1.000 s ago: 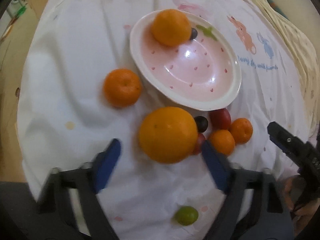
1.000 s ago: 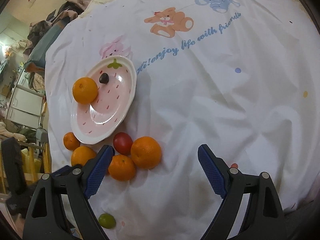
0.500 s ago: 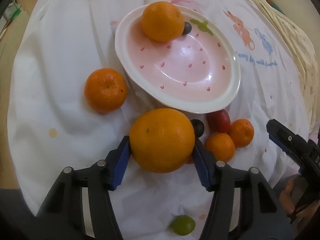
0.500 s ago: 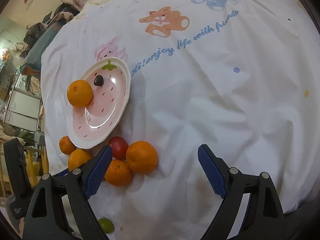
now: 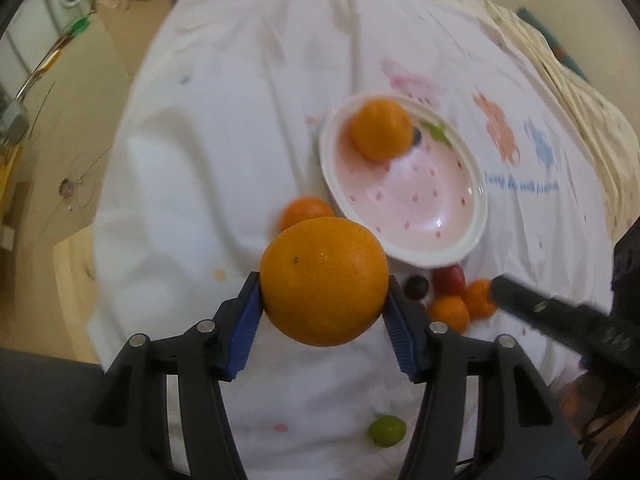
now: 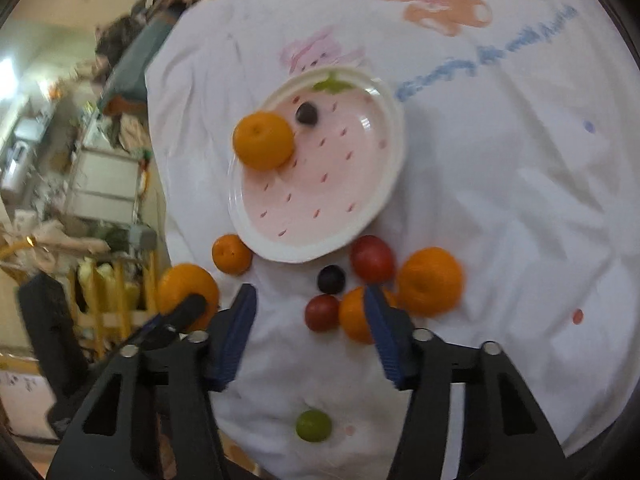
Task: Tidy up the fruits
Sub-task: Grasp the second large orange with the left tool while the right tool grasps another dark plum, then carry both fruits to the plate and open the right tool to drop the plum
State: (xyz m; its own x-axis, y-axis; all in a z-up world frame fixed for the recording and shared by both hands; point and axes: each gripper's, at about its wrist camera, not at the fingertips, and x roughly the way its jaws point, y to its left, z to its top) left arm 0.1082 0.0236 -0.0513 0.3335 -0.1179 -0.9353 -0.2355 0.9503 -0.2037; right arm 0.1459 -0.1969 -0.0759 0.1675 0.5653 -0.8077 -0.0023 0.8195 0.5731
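My left gripper (image 5: 322,308) is shut on a large orange (image 5: 324,281) and holds it lifted above the white cloth; the orange also shows at the left of the right wrist view (image 6: 187,290). The pink strawberry plate (image 5: 464,248) holds one orange (image 5: 382,128) and a dark grape (image 6: 307,113). My right gripper (image 6: 310,326) is open and empty above a cluster of fruit: two red tomatoes (image 6: 372,258), a dark grape (image 6: 331,279) and two small oranges (image 6: 430,282). Another small orange (image 6: 231,254) lies left of the plate (image 6: 394,168).
A green grape (image 6: 313,425) lies alone on the cloth near me, also in the left wrist view (image 5: 387,431). The cloth-covered table edge falls off to the left, with cluttered shelves (image 6: 100,184) beyond.
My left gripper closed on the large orange and lifted it off the cloth. My right gripper moved left toward the fruit cluster and narrowed its opening.
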